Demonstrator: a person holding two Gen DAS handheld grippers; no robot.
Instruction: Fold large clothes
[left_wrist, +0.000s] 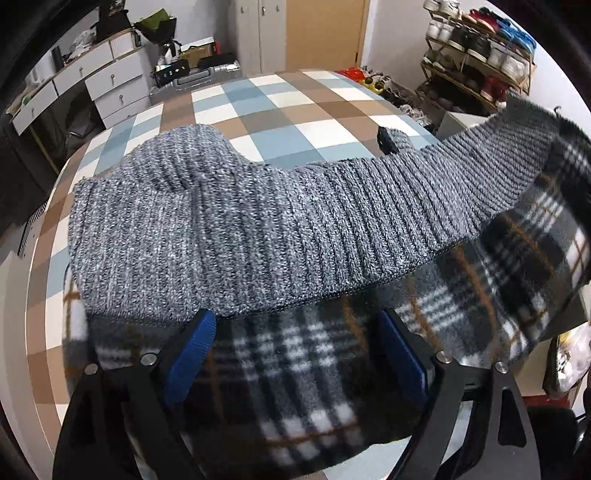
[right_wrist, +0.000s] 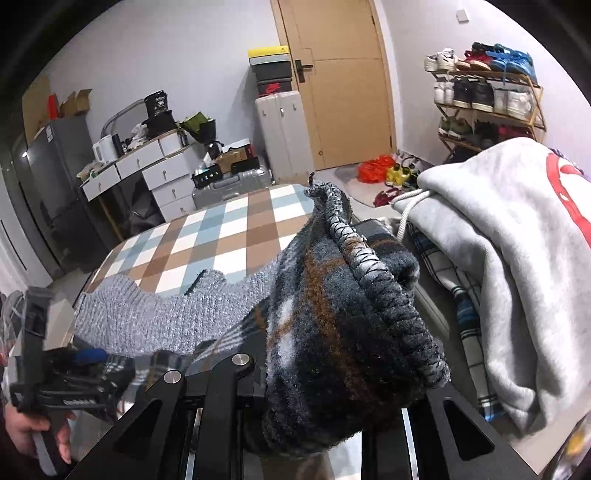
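Left wrist view: the left gripper (left_wrist: 295, 354) is spread, released, low centre over a soft, thick, floppy sweater (left_wrist: 229, 236) on the table (left_wrist: 258, 96).

Right wrist view: the right gripper (right_wrist: 325, 417) seemingly clamps its bunched hem, lower centre; take hems.

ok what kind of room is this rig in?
Most likely a lived-in bedroom or studio flat, not a lab: a shoe rack full of sneakers by the door, a suitcase, and a cluttered drawer desk beside the checked table.
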